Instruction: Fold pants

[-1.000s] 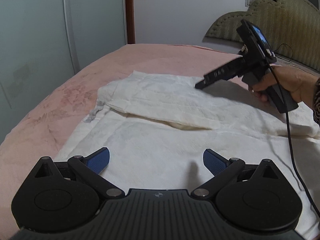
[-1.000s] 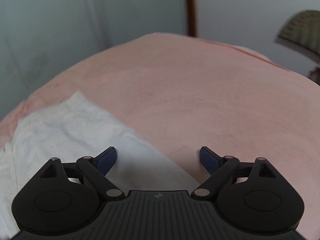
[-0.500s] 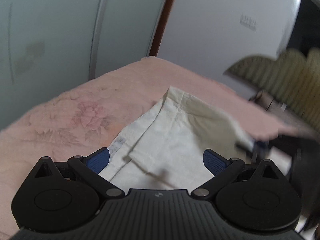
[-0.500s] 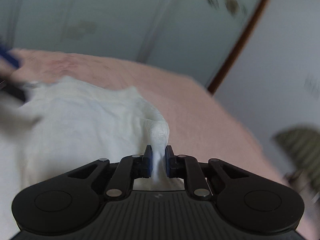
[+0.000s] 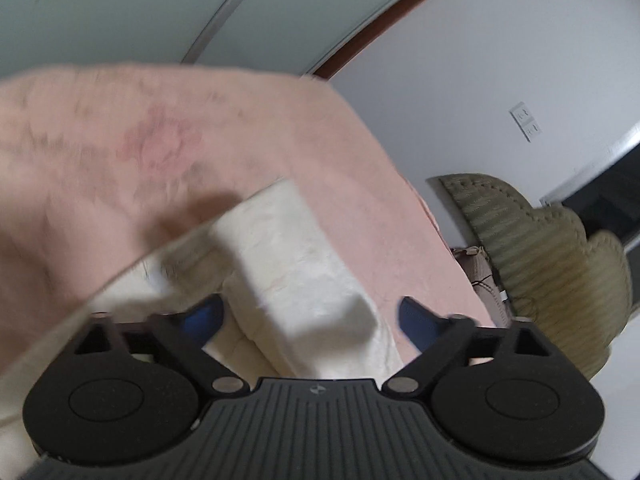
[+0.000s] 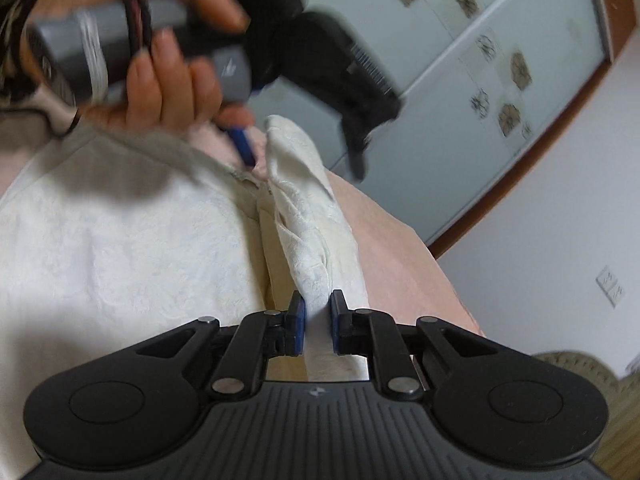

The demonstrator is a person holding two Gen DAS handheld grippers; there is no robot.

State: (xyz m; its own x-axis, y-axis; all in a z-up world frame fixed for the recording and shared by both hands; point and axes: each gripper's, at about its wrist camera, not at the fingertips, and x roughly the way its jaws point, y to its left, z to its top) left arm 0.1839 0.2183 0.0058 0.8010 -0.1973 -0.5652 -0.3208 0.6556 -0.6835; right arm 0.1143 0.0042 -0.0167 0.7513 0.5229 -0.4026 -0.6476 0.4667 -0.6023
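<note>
Pants point(image 6: 120, 248): cream, crinkly woven cloth, spread on pink bedspread point(image 6: 400, 256). Right gripper point(image 6: 318, 322) clamped on a raised, bunched ridge of them. Left gripper point(image 5: 310, 314) part-open, jaws just been closing, straddling a folded hump of pants, blue pads point(image 5: 414, 320) not pressing it.

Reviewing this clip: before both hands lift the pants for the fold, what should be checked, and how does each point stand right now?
1. Right gripper pinching the pants: ok, cloth is clamped between its pads.
2. Left gripper gripping: not ok; its jaws have just been closing, cloth lies between them, pads not pressing yet.
3. Cloth bunched evenly between the left gripper's fingers: cannot tell, blurred.
4. Pink bedspread not caught by the right gripper: ok.
5. Left hand clear of the cloth: ok.
</note>
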